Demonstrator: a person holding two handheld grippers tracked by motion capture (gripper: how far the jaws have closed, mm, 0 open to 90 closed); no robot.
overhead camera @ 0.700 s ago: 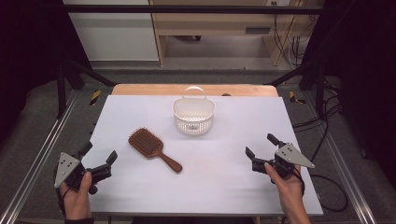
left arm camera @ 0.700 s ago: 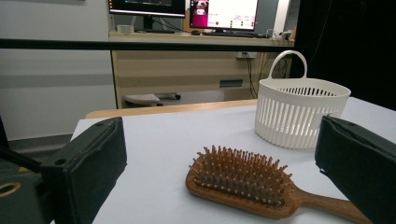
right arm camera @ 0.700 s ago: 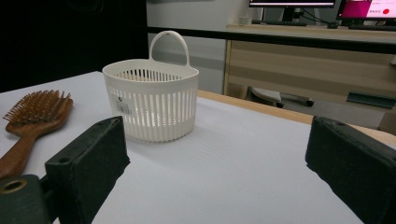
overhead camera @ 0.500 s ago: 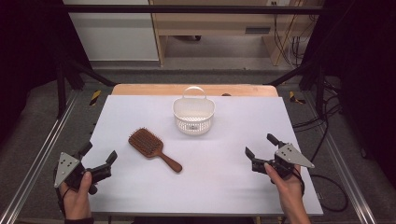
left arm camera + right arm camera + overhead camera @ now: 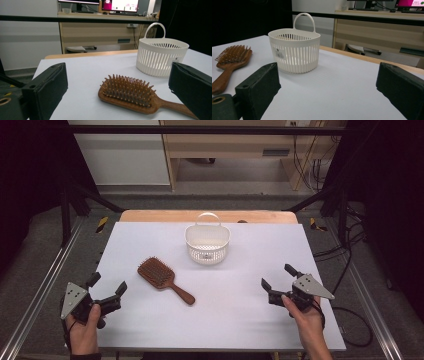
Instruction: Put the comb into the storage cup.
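Observation:
A brown wooden hairbrush (image 5: 162, 278) lies bristles up on the white table (image 5: 240, 315), left of centre, its handle pointing to the near right. Behind it stands a white slotted basket (image 5: 208, 244) with a loop handle. My left gripper (image 5: 107, 287) rests at the table's near left corner, open and holding nothing. In the left gripper view the hairbrush (image 5: 132, 96) lies just ahead of the jaws, with the basket (image 5: 161, 58) beyond. My right gripper (image 5: 279, 276) is open at the near right, nothing in it. The right gripper view has the basket (image 5: 294, 53) ahead and the hairbrush (image 5: 229, 63) at left.
A bare wooden strip (image 5: 207, 216) runs along the table's far edge. Metal frame rails (image 5: 45, 285) flank both sides, and cables (image 5: 350, 315) lie on the floor at right. A desk with monitors (image 5: 120, 5) stands beyond the table.

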